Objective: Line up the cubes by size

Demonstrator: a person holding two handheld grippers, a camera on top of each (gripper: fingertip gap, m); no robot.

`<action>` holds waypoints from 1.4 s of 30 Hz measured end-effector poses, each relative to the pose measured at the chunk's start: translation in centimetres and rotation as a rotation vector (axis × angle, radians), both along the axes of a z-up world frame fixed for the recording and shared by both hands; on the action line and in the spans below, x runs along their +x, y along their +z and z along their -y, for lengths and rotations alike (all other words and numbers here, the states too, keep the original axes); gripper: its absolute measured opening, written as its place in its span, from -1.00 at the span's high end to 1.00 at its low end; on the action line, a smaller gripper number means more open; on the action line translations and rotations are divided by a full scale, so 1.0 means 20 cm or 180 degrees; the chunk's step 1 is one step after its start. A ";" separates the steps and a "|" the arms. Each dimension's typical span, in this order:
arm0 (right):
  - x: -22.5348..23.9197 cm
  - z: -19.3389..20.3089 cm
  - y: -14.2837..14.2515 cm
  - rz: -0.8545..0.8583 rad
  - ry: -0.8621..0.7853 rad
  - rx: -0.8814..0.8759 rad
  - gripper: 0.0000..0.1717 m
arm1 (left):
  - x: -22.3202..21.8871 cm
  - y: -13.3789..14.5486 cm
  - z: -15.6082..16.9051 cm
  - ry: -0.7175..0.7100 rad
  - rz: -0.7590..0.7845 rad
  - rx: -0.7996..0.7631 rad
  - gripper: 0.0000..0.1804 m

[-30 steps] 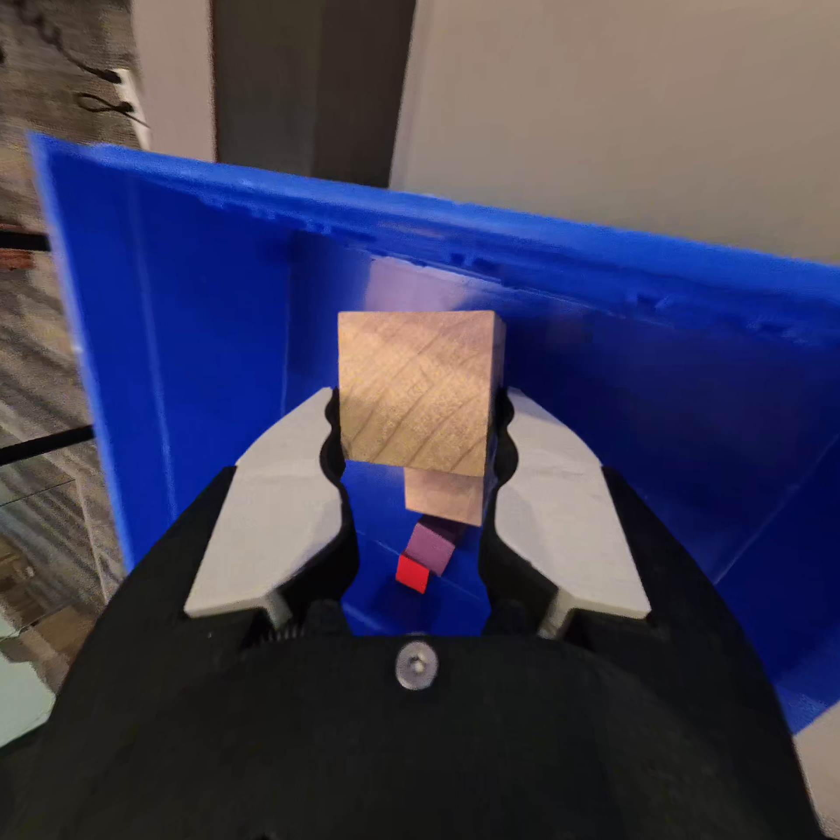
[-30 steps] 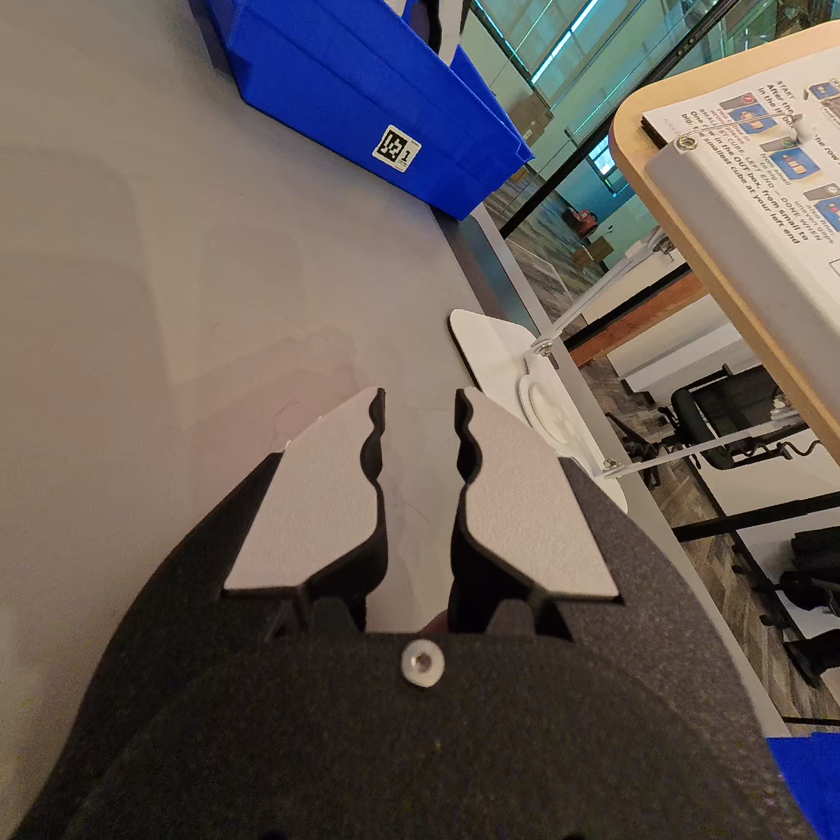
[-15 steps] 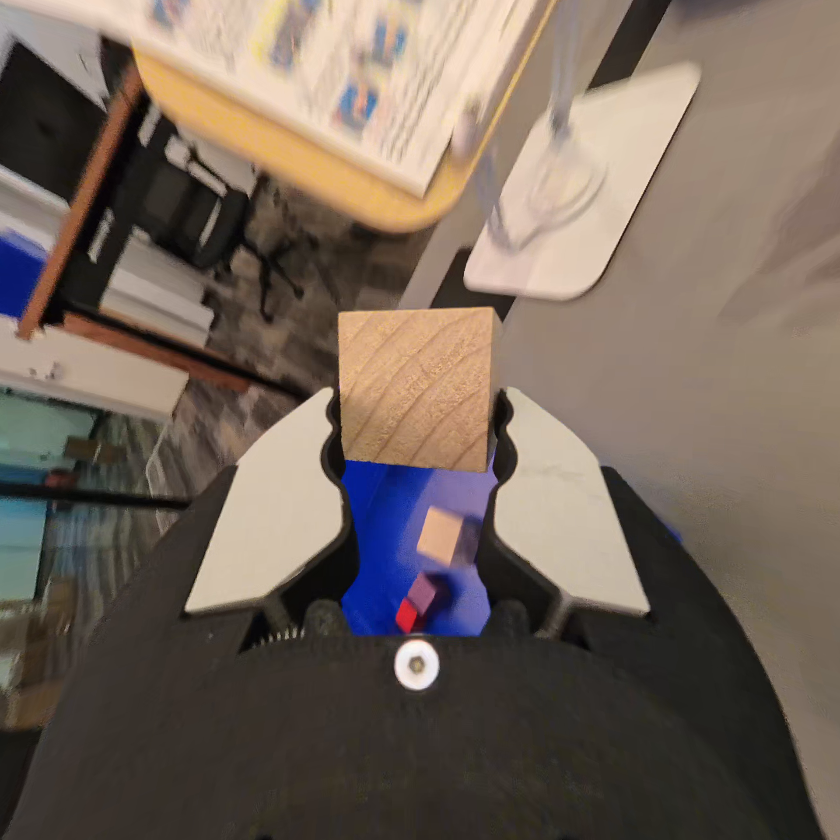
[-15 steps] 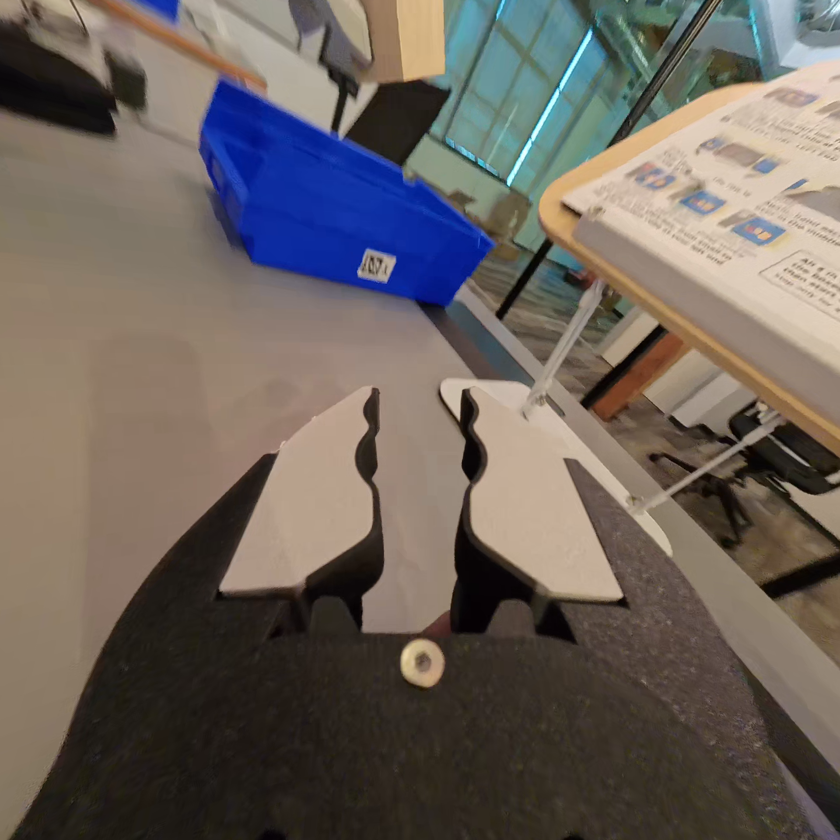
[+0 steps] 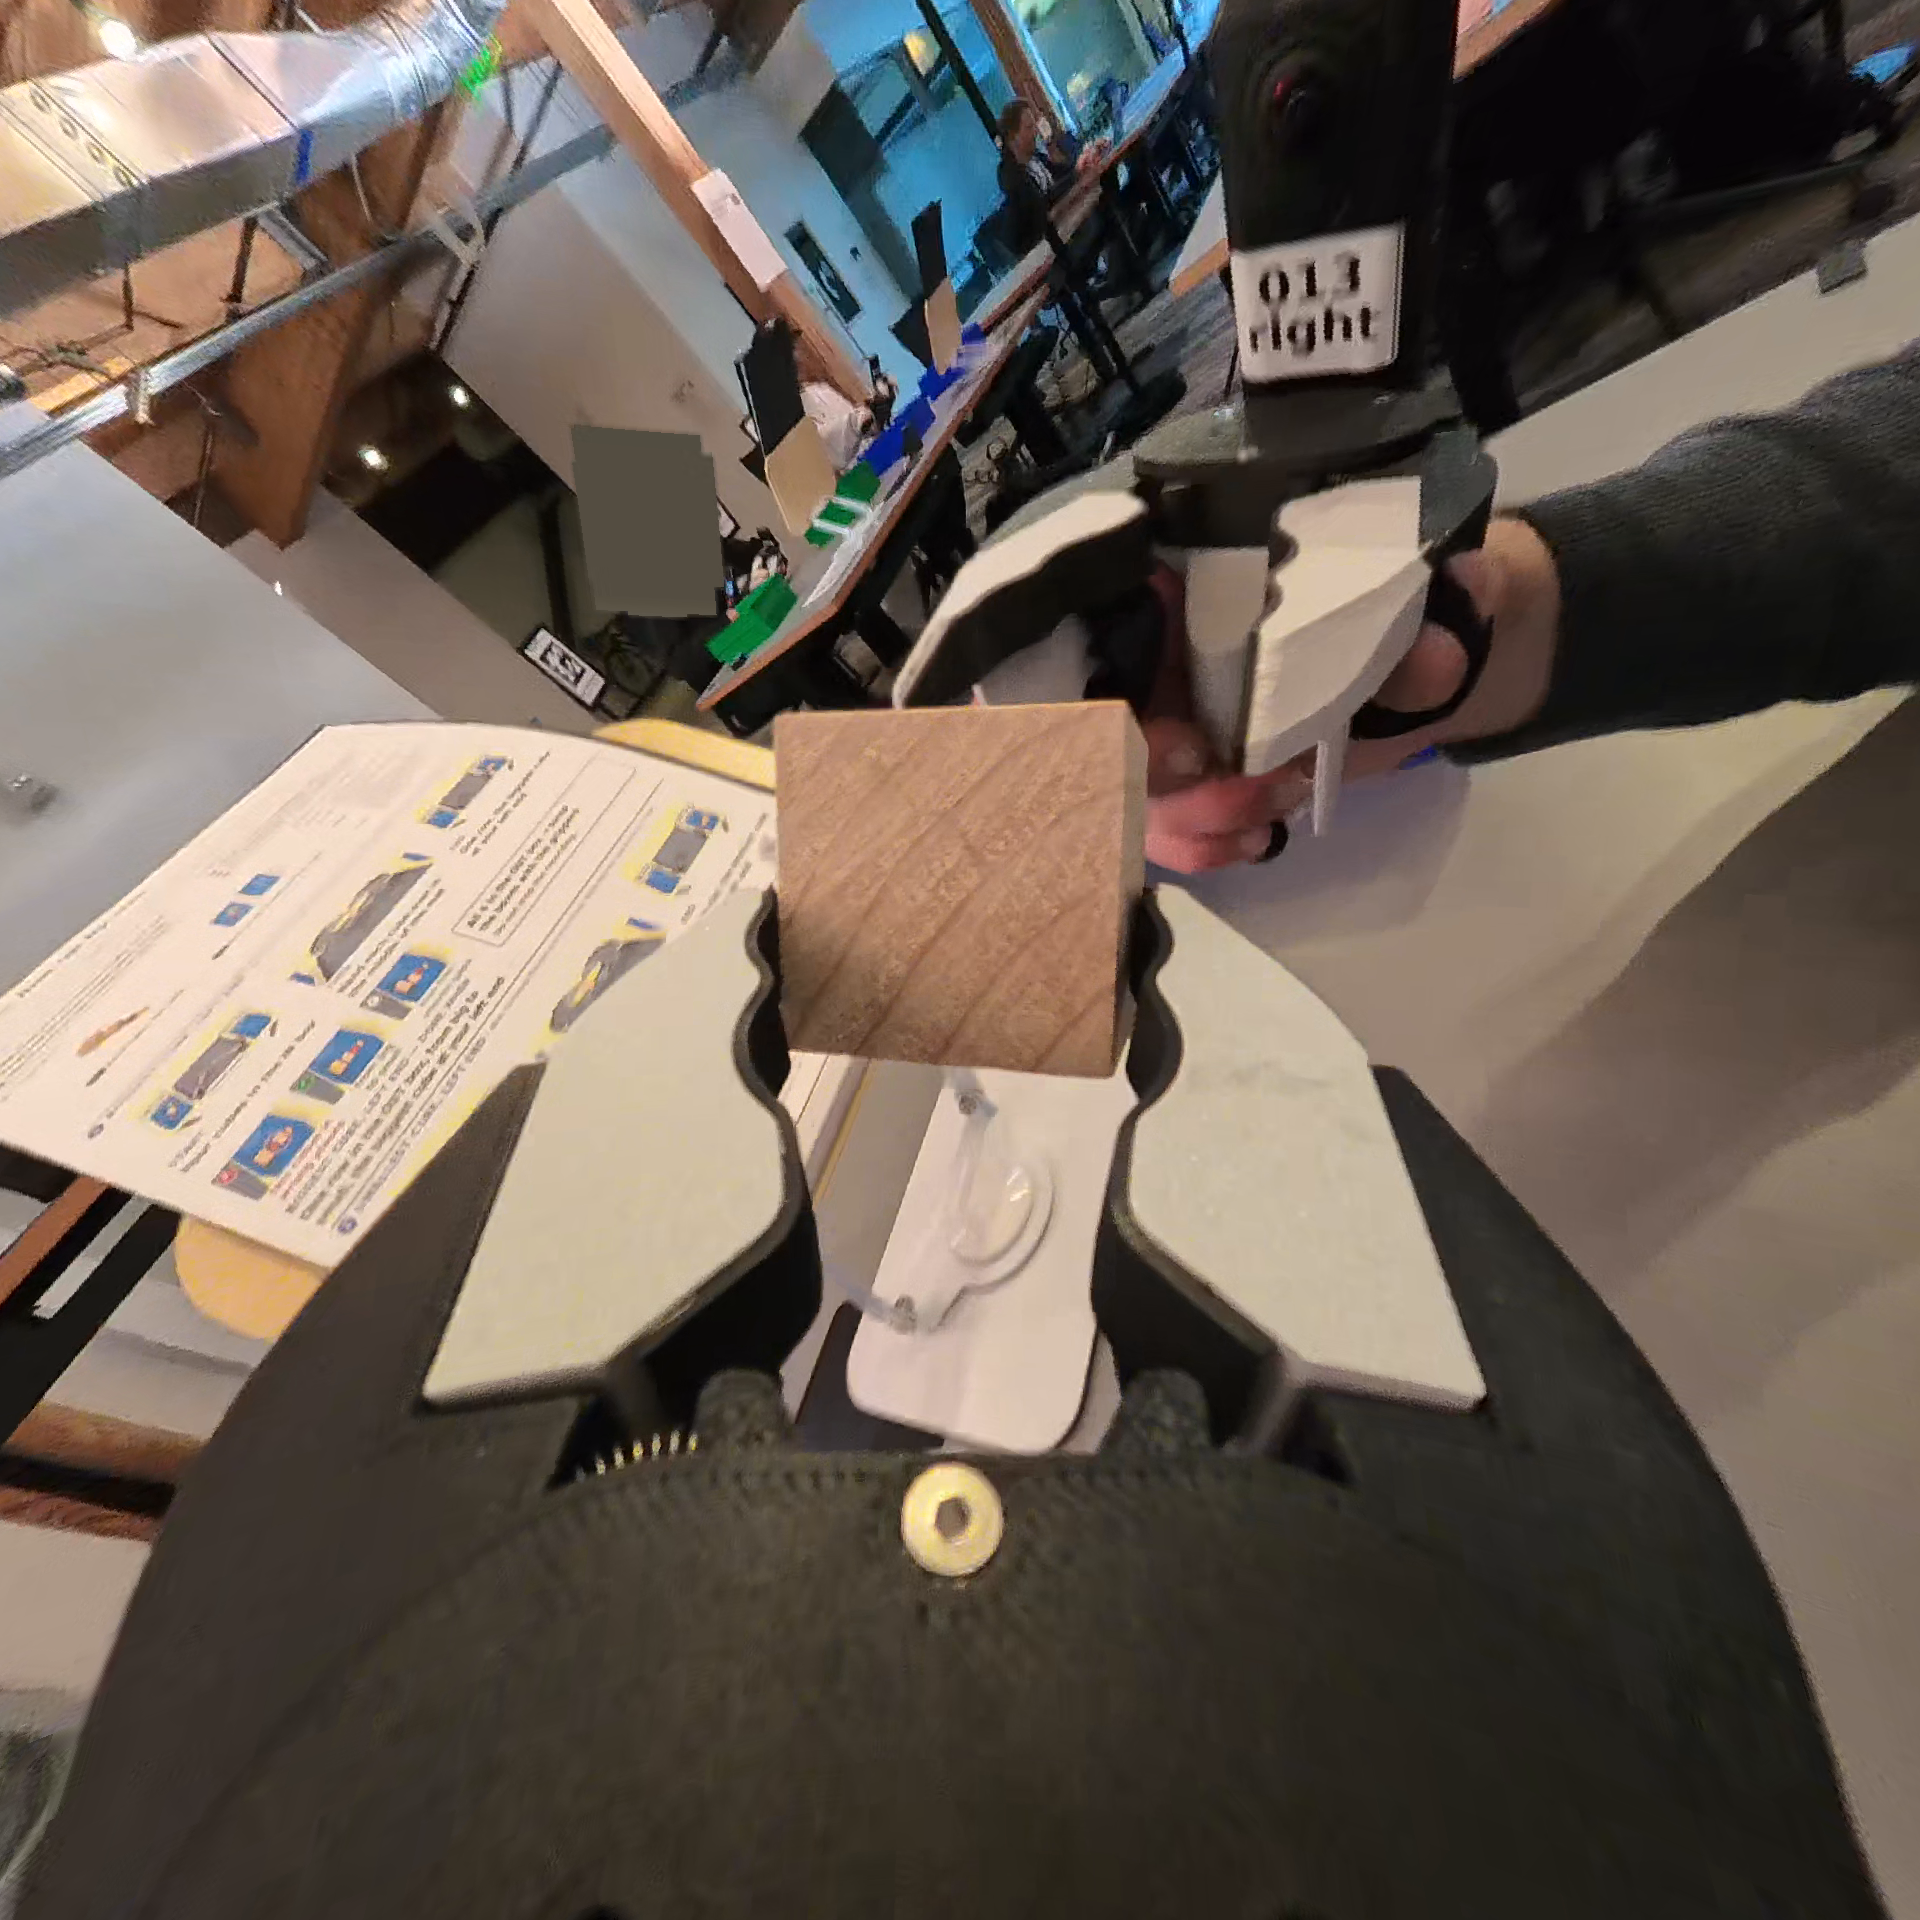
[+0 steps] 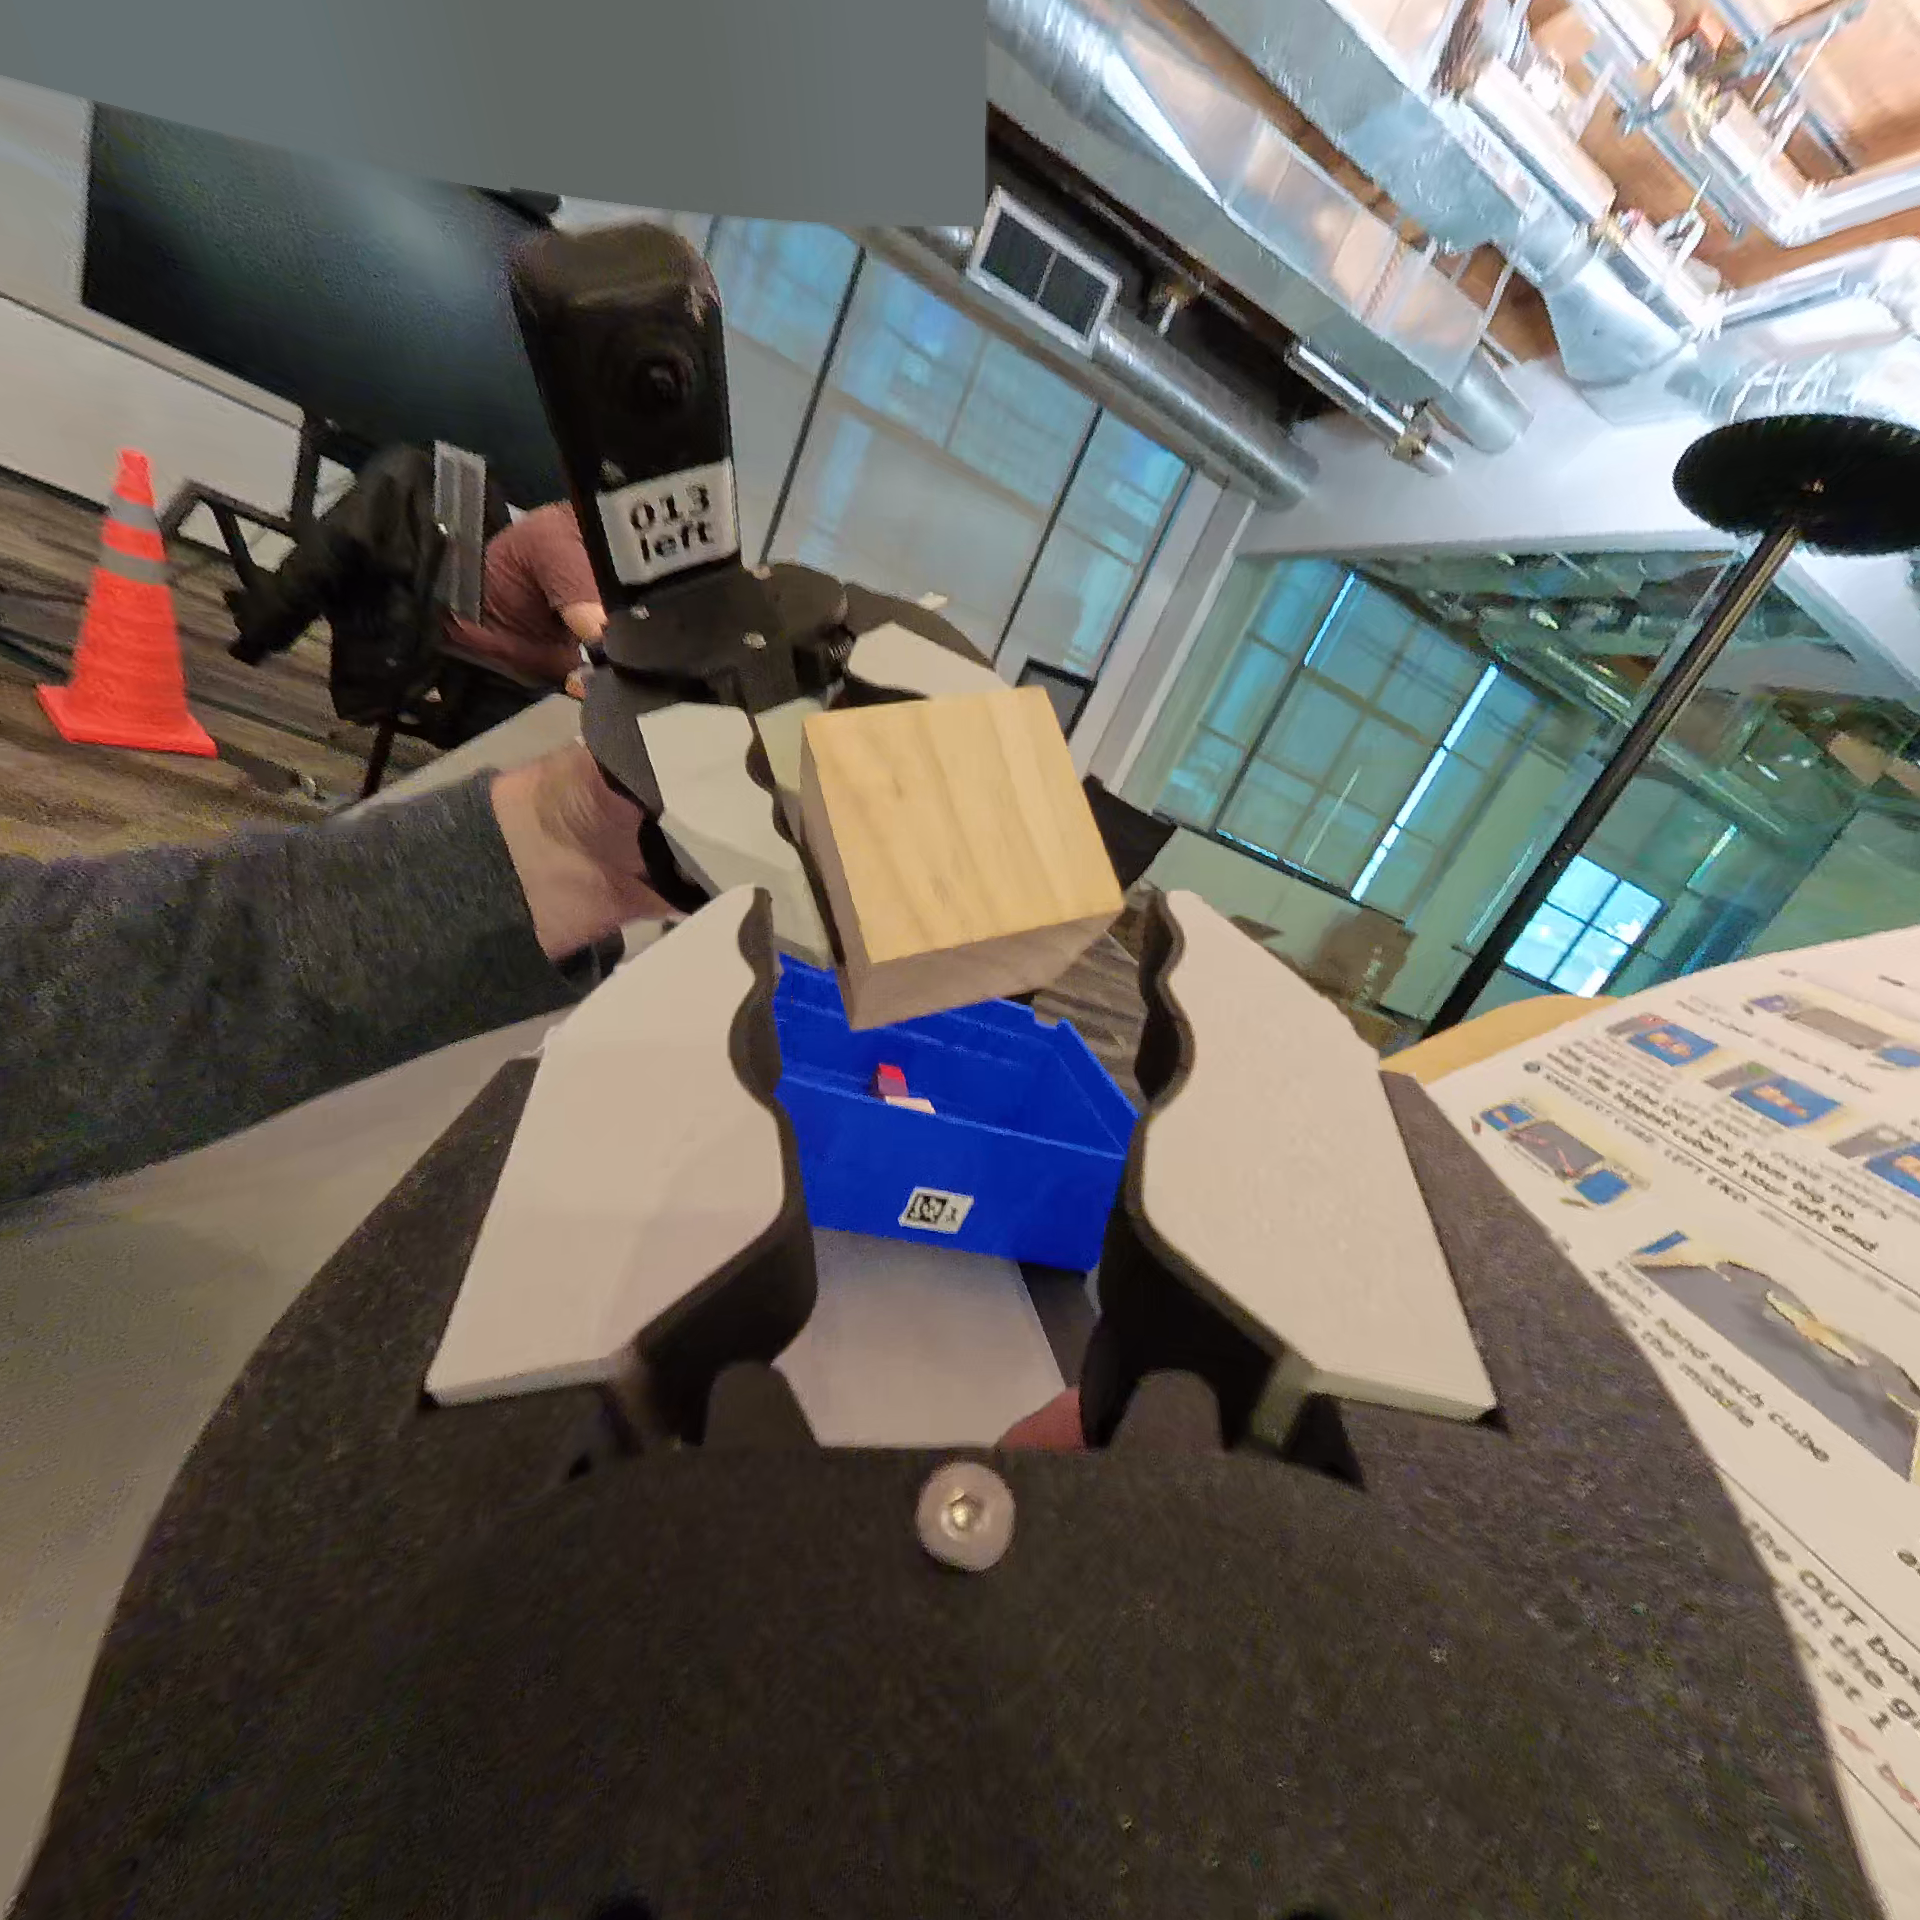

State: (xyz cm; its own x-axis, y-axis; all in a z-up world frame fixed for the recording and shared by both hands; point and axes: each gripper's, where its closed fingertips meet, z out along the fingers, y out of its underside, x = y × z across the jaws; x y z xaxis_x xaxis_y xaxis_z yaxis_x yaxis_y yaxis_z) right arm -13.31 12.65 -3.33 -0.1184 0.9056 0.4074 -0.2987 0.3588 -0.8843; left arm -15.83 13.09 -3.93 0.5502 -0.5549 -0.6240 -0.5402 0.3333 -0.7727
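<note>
My left gripper [image 5: 951,914] grips the big wooden cube [image 5: 951,894] in mid-air, one pad pressed on each side face, above the grey table [image 5: 1558,1091]. The cube has no long axis. My right gripper [image 6: 956,925] faces it from just beyond, jaws spread wide and empty, wider than the cube, which hangs ahead of them and untouched. Far behind sits the blue bin [image 6: 987,1164] with the small cubes [image 6: 896,1086]. I judge a handover likely.

The cube [image 6: 956,842] hangs above the bin [image 6: 997,1174], which holds smaller cubes [image 6: 896,1086].
</note>
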 end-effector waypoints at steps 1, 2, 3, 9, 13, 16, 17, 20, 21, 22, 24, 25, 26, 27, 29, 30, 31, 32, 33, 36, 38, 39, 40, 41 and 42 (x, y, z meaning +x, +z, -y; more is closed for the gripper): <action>0.02 0.00 0.02 -0.0049 0.0048 -0.0040 0.23 | 0.03 0.02 0.00 -0.0094 0.0111 0.0004 0.30; 0.03 0.01 0.03 -0.0074 0.0084 -0.0076 0.23 | 0.06 0.03 0.01 -0.0217 0.0191 0.0015 0.30; 0.03 0.01 0.03 -0.0065 0.0119 -0.0099 0.22 | 0.09 0.03 0.02 -0.0324 0.0239 0.0018 0.30; 0.03 0.05 0.04 -0.0162 0.0305 -0.0276 0.25 | 0.17 0.04 0.05 -0.0593 0.0404 0.0022 0.30; 0.04 0.06 0.06 -0.0278 0.0328 -0.0317 0.31 | 0.19 0.05 0.06 -0.0699 0.0500 0.0025 0.30; 0.04 0.06 0.06 -0.0298 0.0257 -0.0237 0.32 | 0.19 0.05 0.05 -0.0723 0.0523 0.0005 0.30; 0.04 0.06 0.05 -0.0289 0.0237 -0.0218 0.32 | 0.19 0.04 0.05 -0.0732 0.0528 -0.0012 0.31; 0.04 0.06 0.05 -0.0289 0.0182 -0.0121 0.32 | 0.19 0.03 0.05 -0.0756 0.0538 -0.0061 0.31; 0.04 0.06 0.05 -0.0273 0.0183 -0.0139 0.32 | 0.19 0.03 0.05 -0.0750 0.0545 -0.0085 0.31; 0.04 0.06 0.05 -0.0256 0.0184 -0.0159 0.32 | 0.19 0.03 0.05 -0.0749 0.0552 -0.0114 0.31; 0.04 0.06 0.05 -0.0243 0.0191 -0.0176 0.32 | 0.19 0.03 0.05 -0.0731 0.0541 -0.0109 0.31; 0.04 0.06 0.05 -0.0242 0.0179 -0.0180 0.32 | 0.18 0.04 0.05 -0.0703 0.0538 -0.0091 0.31; 0.04 0.05 0.06 -0.0246 0.0163 -0.0179 0.32 | 0.17 0.05 0.05 -0.0664 0.0553 -0.0065 0.29; 0.05 0.05 0.06 -0.0241 0.0147 -0.0168 0.33 | 0.16 0.07 0.05 -0.0607 0.0579 -0.0039 0.25; 0.09 0.01 0.10 -0.0227 0.0015 -0.0092 0.32 | 0.10 0.09 0.05 -0.0465 0.0571 0.0017 0.27; 0.12 -0.01 0.12 -0.0189 -0.0074 -0.0036 0.32 | 0.08 0.10 0.06 -0.0407 0.0551 0.0058 0.37; 0.16 -0.04 0.13 -0.0113 -0.0144 0.0025 0.32 | 0.05 0.12 0.07 -0.0337 0.0547 0.0120 0.50; 0.21 -0.08 0.14 -0.0047 -0.0269 0.0110 0.32 | 0.01 0.15 0.07 -0.0249 0.0554 0.0199 0.65; 0.28 -0.14 0.16 0.0008 -0.0462 0.0208 0.32 | -0.02 0.18 0.09 -0.0170 0.0576 0.0289 0.87; 0.50 -0.33 0.18 0.0285 -0.0938 0.0436 0.33 | -0.10 0.26 0.13 -0.0105 0.0767 0.0419 1.00; 0.65 -0.48 0.16 0.0454 -0.1344 0.0644 0.33 | -0.11 0.28 0.15 -0.0116 0.0810 0.0425 1.00; 0.72 -0.55 0.12 0.0606 -0.1497 0.0698 0.32 | -0.11 0.28 0.15 -0.0144 0.0837 0.0409 1.00; 0.79 -0.62 0.08 0.0783 -0.1649 0.0765 0.32 | -0.11 0.28 0.15 -0.0151 0.0855 0.0396 1.00; 0.85 -0.69 0.04 0.0955 -0.1825 0.0864 0.32 | -0.10 0.28 0.14 -0.0133 0.0854 0.0394 1.00; 0.91 -0.77 0.00 0.1139 -0.2005 0.0949 0.32 | -0.10 0.26 0.12 -0.0116 0.0829 0.0372 1.00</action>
State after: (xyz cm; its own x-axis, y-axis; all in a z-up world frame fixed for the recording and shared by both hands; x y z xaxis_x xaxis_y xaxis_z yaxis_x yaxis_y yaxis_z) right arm 4.88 27.97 -3.33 0.2113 0.7041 0.6780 0.3250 0.6035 -0.7281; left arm -17.74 10.69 1.36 0.6813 -0.5099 -0.5252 -0.3146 0.4439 -0.8390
